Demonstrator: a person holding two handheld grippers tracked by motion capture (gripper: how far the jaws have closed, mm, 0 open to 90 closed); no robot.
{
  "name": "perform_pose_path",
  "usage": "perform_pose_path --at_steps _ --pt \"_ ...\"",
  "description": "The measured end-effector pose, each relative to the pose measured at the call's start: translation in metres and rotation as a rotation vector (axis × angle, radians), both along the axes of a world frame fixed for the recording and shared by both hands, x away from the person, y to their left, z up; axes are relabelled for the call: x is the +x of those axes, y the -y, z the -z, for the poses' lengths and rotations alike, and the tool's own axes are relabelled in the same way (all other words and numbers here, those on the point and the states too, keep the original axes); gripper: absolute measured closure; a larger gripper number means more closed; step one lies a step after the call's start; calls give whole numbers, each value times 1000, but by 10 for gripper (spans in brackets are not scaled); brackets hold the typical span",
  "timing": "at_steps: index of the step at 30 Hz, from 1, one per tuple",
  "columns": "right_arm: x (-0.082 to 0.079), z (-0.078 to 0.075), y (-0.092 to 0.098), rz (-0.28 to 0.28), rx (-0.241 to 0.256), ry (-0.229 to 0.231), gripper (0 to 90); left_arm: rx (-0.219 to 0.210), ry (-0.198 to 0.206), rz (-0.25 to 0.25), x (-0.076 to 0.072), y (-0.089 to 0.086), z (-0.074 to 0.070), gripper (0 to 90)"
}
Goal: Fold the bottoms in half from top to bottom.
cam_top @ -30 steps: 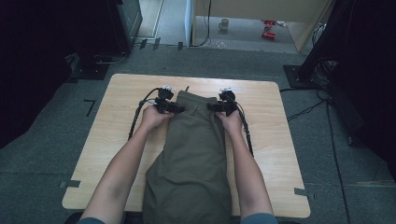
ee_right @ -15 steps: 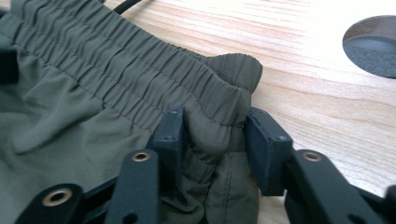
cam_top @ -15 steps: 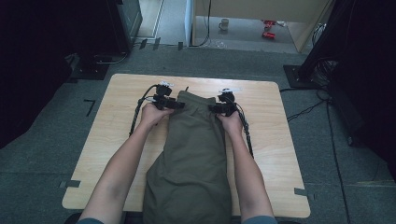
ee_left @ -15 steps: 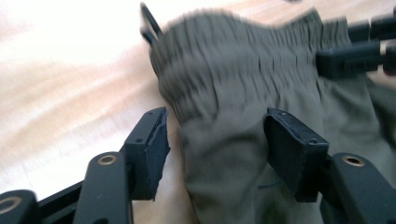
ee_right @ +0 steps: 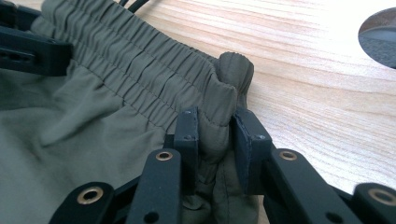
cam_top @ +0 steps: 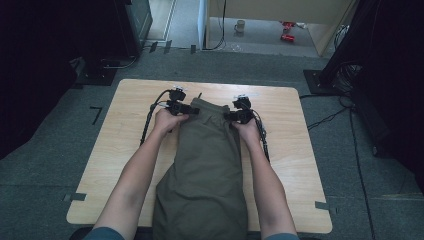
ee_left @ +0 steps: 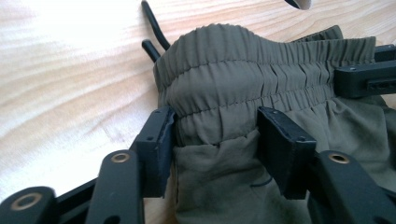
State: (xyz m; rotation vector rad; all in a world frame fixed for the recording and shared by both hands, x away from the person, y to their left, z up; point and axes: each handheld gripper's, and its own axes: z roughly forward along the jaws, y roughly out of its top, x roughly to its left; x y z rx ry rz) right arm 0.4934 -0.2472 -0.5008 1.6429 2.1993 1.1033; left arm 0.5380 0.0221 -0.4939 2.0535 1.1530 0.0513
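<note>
Olive trousers [cam_top: 205, 165] lie lengthwise down middle of wooden table [cam_top: 115, 145], elastic waistband [ee_left: 243, 77] at far end, legs running to the near edge. Left gripper [ee_left: 217, 135] sits at waistband's left corner, jaws wide apart either side of bunched fabric, not pinching. Right gripper [ee_right: 215, 128] clamps waistband's right corner, fold squeezed between pads. Black drawcord [ee_left: 152, 21] pokes out past waistband.
</note>
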Motion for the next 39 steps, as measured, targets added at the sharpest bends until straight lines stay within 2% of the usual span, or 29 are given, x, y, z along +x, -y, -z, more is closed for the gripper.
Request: perform_pose_path --at_steps 5,7,12,16,20,21,24,27,29,30,33,37,39 --pt "-1 -4 -3 -9 -14 11 742 27 26 12 -3 5 -5 671" --pt "-1 -6 -4 -9 -17 15 743 24 24 8 -4 6 -8 727" --pt "1 -16 -1 -17 -9 21 744 -8 18 10 -4 4 -15 756" --pt "1 -27 -1 -21 -9 52 744 -26 60 18 -5 3 -28 759" --pt "2 -44 2 -15 14 91 744 -54 105 14 -5 1 -47 760" --pt "2 -49 2 -15 15 103 744 -61 130 10 -6 0 -53 760" --pt "3 -69 0 -23 8 171 743 -83 183 1 -5 -4 -76 759" --pt "1 -99 -4 -21 -3 292 742 -141 242 -13 -6 -11 -101 759" --pt "-2 -111 -6 -26 -12 341 740 -149 263 -9 -8 -14 -111 758" --pt "-4 -115 -8 -34 -21 358 740 -146 266 -2 -10 -15 -112 758" --pt "-9 -117 -8 -46 -18 340 740 -111 292 24 -21 -15 -115 757" --pt "-21 -117 -6 -71 -22 363 739 -138 328 38 -39 -18 -113 755" --pt "-31 -118 -4 -81 -26 375 737 -147 325 47 -49 -19 -111 755"
